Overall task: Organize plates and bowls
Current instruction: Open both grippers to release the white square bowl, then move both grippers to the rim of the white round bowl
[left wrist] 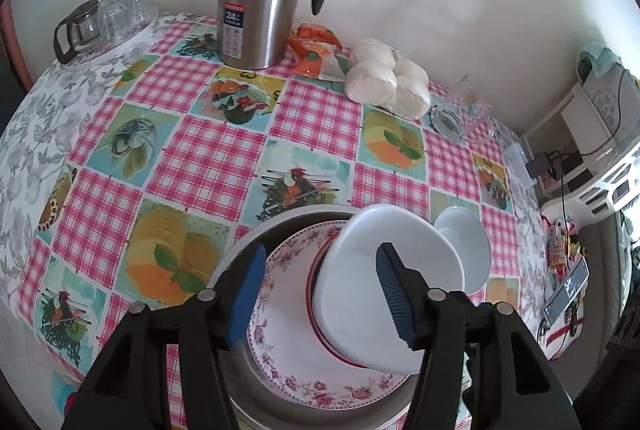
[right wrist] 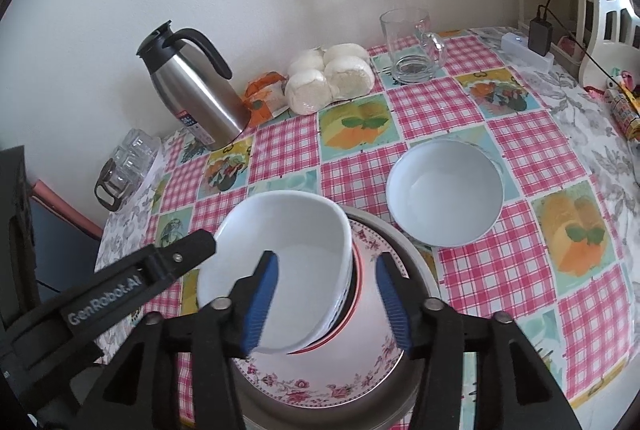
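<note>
the left gripper [left wrist: 324, 294] stood with its blue pads apart, one outside and one over the white bowl [left wrist: 384, 286], neither plainly pressing on it. the right gripper [right wrist: 328, 306] was likewise apart, its left pad inside the bowl and its right pad out beyond the wall, with a clear gap on that side. the bowl looked released, not clamped, by both.

that white bowl sat tilted on a red-rimmed dish [right wrist: 360, 294] atop the floral plate [right wrist: 304, 386], which lay in a grey metal basin [right wrist: 416, 258] at the near edge of the checked surface [left wrist: 200, 158]. it leaned toward the left gripper's side in the right wrist view, so it was probably not yet seated flat.

a second white bowl [right wrist: 444, 190] stood upright on the cloth, apart from the stack, up and to the right of the right gripper. judged from both views, it lay nearer the right hand than the left, so that hand seemed the likelier one to fetch it and nest it on the stack.

further back against the wall stood a steel thermos [left wrist: 260, 2], a bag of buns [left wrist: 388, 78] and a glass mug [right wrist: 412, 46].
</note>
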`<state>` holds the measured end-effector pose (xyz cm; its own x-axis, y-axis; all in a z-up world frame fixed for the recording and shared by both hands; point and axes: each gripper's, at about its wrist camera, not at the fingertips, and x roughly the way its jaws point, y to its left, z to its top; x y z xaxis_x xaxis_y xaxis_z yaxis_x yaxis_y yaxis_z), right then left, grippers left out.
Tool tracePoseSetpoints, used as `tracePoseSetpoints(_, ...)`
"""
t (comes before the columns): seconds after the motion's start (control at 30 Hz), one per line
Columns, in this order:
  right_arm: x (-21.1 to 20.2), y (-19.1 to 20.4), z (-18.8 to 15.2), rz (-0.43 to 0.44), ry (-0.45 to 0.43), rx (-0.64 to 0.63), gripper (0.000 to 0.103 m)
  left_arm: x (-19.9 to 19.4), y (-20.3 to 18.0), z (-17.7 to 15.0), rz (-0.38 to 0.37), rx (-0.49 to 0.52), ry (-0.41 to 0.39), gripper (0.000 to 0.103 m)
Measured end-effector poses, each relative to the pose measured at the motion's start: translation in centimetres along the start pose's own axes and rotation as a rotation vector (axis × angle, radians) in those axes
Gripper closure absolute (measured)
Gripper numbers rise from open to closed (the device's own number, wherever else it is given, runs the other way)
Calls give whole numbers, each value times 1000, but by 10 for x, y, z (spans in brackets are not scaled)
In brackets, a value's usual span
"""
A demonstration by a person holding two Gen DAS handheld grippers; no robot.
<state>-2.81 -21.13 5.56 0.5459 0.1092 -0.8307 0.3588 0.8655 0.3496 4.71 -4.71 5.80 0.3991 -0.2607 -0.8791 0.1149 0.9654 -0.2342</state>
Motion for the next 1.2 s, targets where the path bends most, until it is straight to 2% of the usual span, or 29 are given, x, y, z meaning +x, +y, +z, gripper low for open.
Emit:
tracePoseSetpoints(0.1, 0, -4, 1, -8, -6, 10, 35, 0, 2, 1, 11, -5, -3, 42)
tracePoseSetpoints(0.27, 1, -9, 2, -24, -13, 21, 26, -2, 3, 2, 52, 7, -37, 20)
tracePoseSetpoints(0.43, -1, -10, 3, -34, -34, 18, 16, -4, 7, 3, 99, 15, -71, 13)
tracePoseSetpoints(0.67, -1, -10, 4, -47, -56, 2, 11, -6, 10, 3, 130, 10, -96, 12)
tracePoseSetpoints(0.8, -1, -10, 4, -51, -62, -2, 0, -6, 10, 3, 130, 14, -93, 12)
tracePoseSetpoints(1.2, 0, -13, 4, -58, -60, -6, 0, -5, 11, 3, 146, 16, -91, 11)
